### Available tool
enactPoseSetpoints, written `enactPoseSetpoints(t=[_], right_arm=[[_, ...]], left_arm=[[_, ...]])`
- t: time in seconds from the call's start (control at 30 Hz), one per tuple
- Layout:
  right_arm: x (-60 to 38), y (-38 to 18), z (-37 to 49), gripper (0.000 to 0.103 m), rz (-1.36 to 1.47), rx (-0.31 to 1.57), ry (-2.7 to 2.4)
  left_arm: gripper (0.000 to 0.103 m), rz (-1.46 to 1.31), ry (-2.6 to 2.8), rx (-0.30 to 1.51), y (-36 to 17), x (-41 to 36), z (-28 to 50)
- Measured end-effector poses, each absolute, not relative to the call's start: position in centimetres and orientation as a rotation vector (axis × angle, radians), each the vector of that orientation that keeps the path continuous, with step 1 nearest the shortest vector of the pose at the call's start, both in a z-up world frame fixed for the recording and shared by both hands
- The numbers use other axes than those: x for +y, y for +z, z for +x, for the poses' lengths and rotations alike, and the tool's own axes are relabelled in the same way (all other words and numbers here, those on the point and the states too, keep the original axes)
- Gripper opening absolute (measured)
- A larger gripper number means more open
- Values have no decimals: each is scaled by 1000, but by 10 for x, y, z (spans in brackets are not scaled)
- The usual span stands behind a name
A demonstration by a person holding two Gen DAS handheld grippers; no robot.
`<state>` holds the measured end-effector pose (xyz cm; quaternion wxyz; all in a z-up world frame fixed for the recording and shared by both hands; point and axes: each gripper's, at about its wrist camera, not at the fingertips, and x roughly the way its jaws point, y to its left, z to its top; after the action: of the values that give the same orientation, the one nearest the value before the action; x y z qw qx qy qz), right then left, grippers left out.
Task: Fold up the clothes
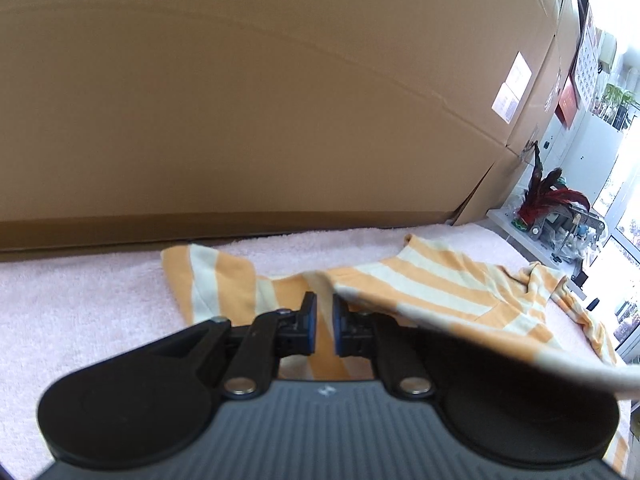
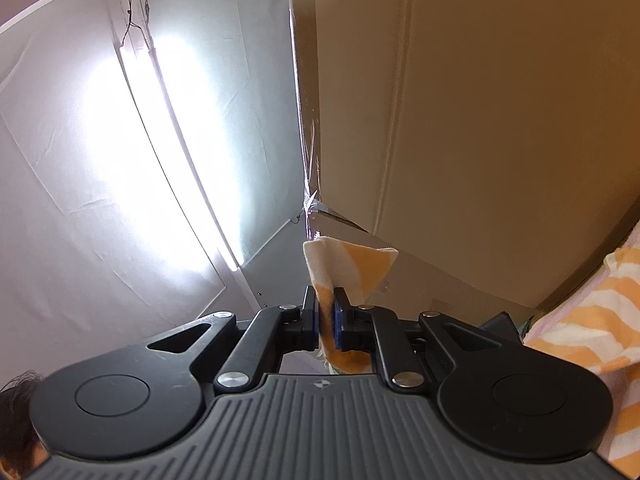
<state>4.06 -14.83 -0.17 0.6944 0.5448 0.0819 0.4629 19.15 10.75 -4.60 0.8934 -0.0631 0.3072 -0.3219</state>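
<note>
- On the pink towel (image 1: 80, 300) the orange-and-cream striped shirt (image 1: 432, 280) lies partly spread, one sleeve flat toward the cardboard and the body running off to your right, where it bunches near the towel's edge.
- One corner of that shirt is off the surface: your right gripper (image 2: 327, 312) is clamped on a fold of the striped cloth, which pokes up past the blue pads and hangs down behind them. That gripper's camera points up at the wall and a strip light (image 2: 176, 148), so you are holding the corner high.
- From that lifted corner a band of cloth sweeps across the lower right of the left wrist view, draped over the right side of your left gripper (image 1: 323, 318).
- Your left gripper sits low over the shirt's middle with its jaws a narrow gap apart. Nothing seems to be between the pads, though the cloth edge just beside the right pad makes this hard to be sure of.
- The relation that matters: the shirt's long axis runs left to right in front of your left gripper, with the flat sleeve ahead and to its left and the raised part to its right. Your left gripper is nearer the flat cloth.
- Behind it all stands a large cardboard box (image 1: 280, 92), touching the towel's far edge; cluttered shelves (image 1: 560, 220) sit at the far right.
</note>
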Motion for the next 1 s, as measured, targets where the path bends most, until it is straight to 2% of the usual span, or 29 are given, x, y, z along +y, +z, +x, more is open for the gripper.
enactPoseSetpoints(t=[0.07,0.23,0.3,0.33,0.6,0.63,1.0], right_arm=[[-147,-4,38,10,1222,194,1028],[-148,-13,36,10,1245,230,1010],[-149,-10,35,10,1246,234,1014],[-149,-9,34,10,1246,235,1017],[-150,2,29,10,1228,237,1082],[-150,1,28,10,1227,241,1083],[-155,-27,14,11,1253,307,1083]], left_arm=[[11,-126,-664,641,-47,107,191],[12,-113,-657,652,-48,105,190],[22,-108,-653,656,-49,104,189],[24,-106,-652,659,-50,103,189],[24,-68,-628,670,-42,103,176],[22,-53,-626,681,-43,103,173],[22,-30,-565,647,-54,106,150]])
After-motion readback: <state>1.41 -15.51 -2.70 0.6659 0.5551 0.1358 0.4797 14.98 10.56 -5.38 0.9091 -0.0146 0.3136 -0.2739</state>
